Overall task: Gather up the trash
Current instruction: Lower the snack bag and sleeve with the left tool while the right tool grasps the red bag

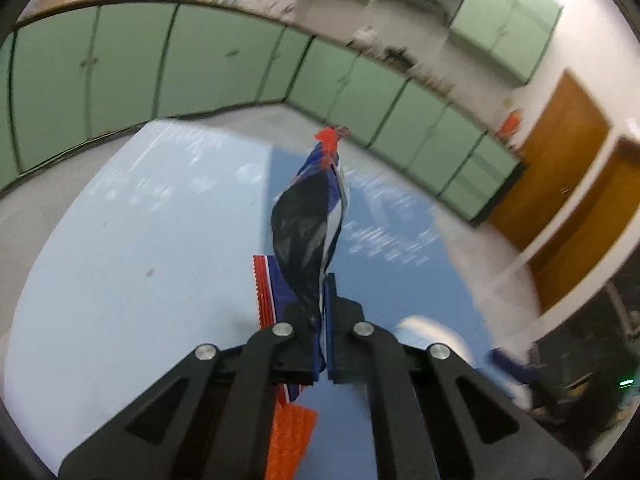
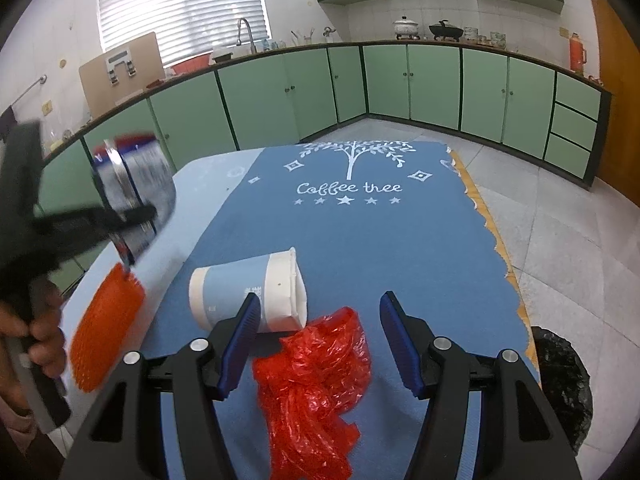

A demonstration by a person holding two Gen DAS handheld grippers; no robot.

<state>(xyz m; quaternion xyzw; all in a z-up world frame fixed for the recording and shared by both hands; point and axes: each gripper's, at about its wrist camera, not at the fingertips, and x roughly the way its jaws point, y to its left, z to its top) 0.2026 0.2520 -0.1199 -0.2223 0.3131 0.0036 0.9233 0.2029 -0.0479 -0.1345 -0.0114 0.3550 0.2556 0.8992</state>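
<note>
My left gripper (image 1: 324, 292) is shut on a crumpled blue, silver and red snack wrapper (image 1: 308, 232), which sticks up ahead of the fingers above the table. The right wrist view shows that gripper (image 2: 132, 216) at the left, blurred, with the wrapper (image 2: 132, 184) in it and a hand (image 2: 36, 332) on its handle. My right gripper (image 2: 320, 332) stands open over a crumpled red plastic bag (image 2: 316, 376); its pads are apart from the bag. A white and blue paper cup (image 2: 248, 288) lies on its side by the left finger.
An orange foam net (image 2: 106, 332) lies near the table's left edge, below the wrapper; the same orange net (image 1: 288, 436) shows under my left gripper. A blue mat (image 2: 360, 220) covers the table. A black bin bag (image 2: 560, 384) stands off the right edge. Green cabinets (image 2: 432, 84) line the walls.
</note>
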